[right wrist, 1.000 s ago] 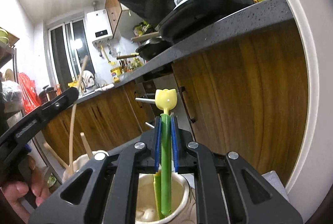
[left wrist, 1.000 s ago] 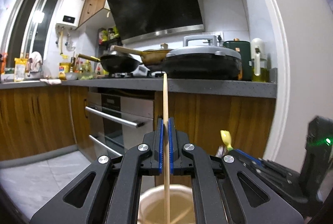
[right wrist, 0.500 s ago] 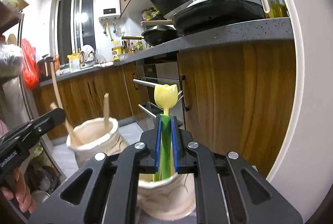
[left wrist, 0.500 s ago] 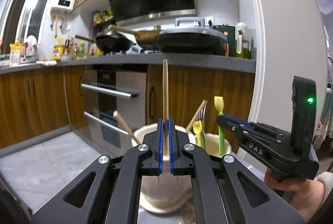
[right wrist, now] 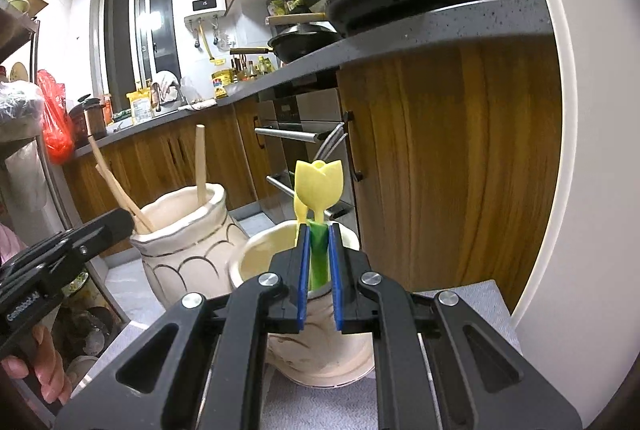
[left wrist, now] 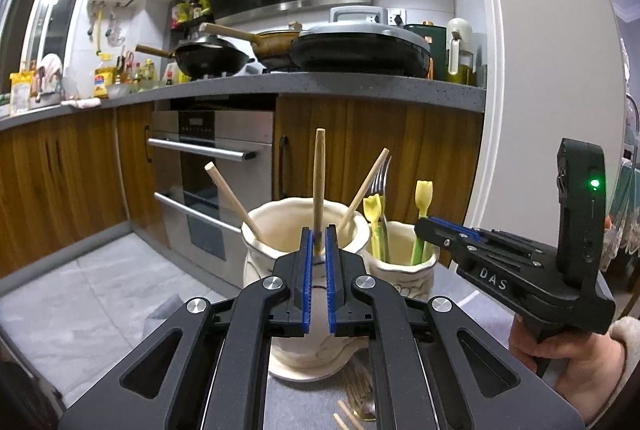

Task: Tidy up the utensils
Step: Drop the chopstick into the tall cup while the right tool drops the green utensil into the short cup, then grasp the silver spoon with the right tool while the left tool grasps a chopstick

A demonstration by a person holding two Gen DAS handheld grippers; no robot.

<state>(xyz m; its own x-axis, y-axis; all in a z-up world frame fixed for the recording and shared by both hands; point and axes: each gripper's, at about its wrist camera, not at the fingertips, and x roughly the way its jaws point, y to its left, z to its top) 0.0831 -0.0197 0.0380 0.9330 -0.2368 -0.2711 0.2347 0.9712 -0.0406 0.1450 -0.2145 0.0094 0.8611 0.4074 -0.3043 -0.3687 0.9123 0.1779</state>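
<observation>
My left gripper [left wrist: 318, 234] is shut on a wooden chopstick [left wrist: 319, 182] that stands upright inside the large cream jar [left wrist: 260, 270], beside two slanting chopsticks [left wrist: 232, 194]. To its right, the small cream jar [left wrist: 404, 270] holds a metal fork [left wrist: 380, 182] and a yellow tulip-topped utensil [left wrist: 373, 214]. My right gripper [right wrist: 318, 230] is shut on the green stem of a second tulip-topped utensil [right wrist: 318, 186], whose lower end reaches into the small jar [right wrist: 260, 254]. In the left wrist view the right gripper [left wrist: 420, 224] comes in from the right. The left gripper [right wrist: 120, 220] shows at the large jar [right wrist: 188, 262].
Both jars stand on a grey table surface [left wrist: 472, 306]. Loose chopsticks [left wrist: 348, 414] and a metal utensil [left wrist: 356, 386] lie in front of the large jar. Wooden cabinets, an oven [left wrist: 212, 150] and a counter with pans [left wrist: 360, 50] stand close behind. A hand [left wrist: 568, 358] holds the right gripper.
Both grippers have come down toward the jars. The chopstick now sits deep in the large jar, and the green utensil's stem has sunk into the small jar.
</observation>
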